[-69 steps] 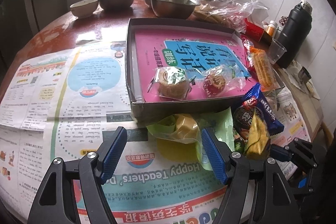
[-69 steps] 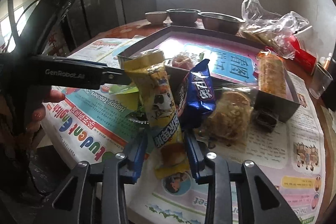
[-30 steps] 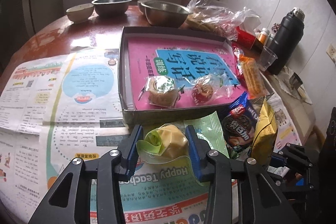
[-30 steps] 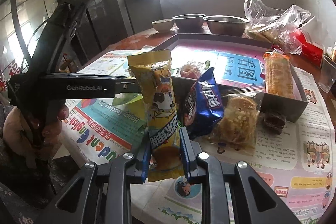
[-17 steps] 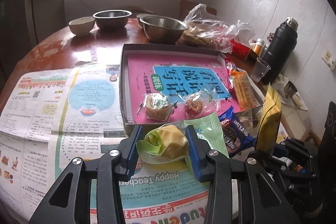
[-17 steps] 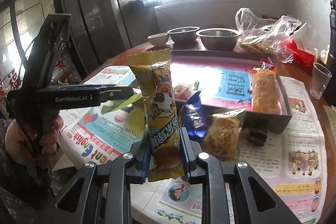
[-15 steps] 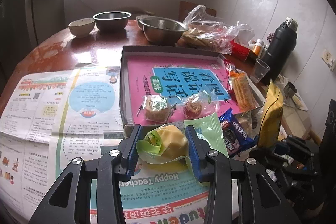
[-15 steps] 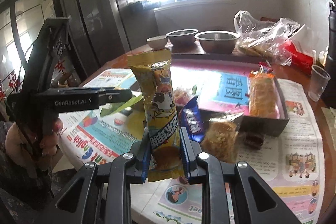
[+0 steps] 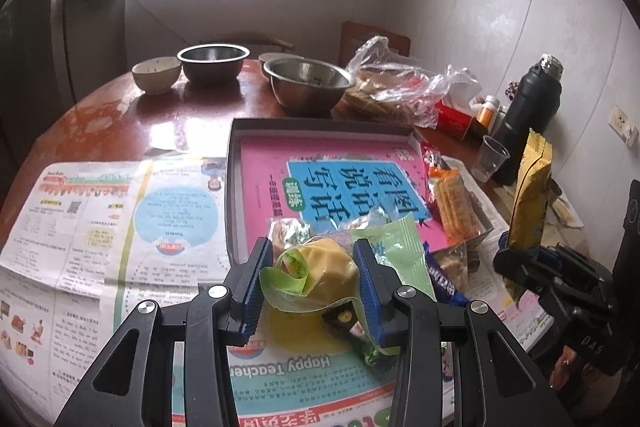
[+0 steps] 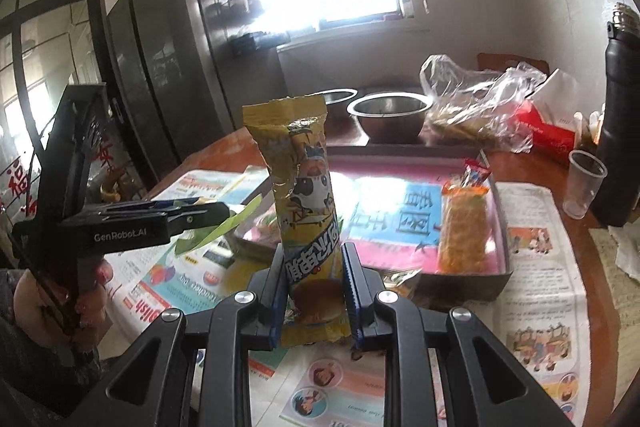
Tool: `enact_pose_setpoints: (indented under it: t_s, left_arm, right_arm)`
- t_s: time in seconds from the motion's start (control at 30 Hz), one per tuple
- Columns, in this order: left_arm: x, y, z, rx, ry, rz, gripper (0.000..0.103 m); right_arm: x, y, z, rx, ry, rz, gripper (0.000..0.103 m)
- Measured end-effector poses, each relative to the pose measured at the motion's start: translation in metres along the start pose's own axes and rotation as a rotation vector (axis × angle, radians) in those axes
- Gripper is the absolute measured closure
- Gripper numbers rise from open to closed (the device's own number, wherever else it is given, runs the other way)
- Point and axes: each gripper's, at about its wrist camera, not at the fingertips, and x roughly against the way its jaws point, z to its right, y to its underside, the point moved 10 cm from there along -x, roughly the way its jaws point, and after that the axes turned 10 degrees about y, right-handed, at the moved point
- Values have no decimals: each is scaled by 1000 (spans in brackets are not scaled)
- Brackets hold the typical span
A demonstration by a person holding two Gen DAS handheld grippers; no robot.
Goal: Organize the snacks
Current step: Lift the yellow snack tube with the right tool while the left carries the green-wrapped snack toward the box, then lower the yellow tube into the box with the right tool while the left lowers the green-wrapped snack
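The left gripper (image 9: 308, 277) has its jaws clamped on a green-wrapped yellow snack (image 9: 324, 273), held above the newspaper (image 9: 120, 227) on the bench just in front of the shallow box (image 9: 236, 187). The right gripper (image 10: 312, 291) has its jaws clamped on the lower part of a tall yellow snack packet (image 10: 304, 187), which stands upright. Inside the box, along its right wall, lies an orange wafer pack (image 10: 464, 227). Steel bowls (image 9: 308, 81) and a black flask (image 9: 528, 119) stand on the bench farther back.
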Motion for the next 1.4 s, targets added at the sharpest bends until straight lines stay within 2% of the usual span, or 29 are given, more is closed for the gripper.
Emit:
enact_pose_setpoints:
  t_s: [0.6,1.4]
  left_arm:
    - [-18,-21,11,-26,-10,8,60]
    - [-73,-12,1,-27,-36,-68,60]
  right_arm:
    - [3,-47,23,-68,18,112,77]
    - [-43,-39,57,-153,17,67,77]
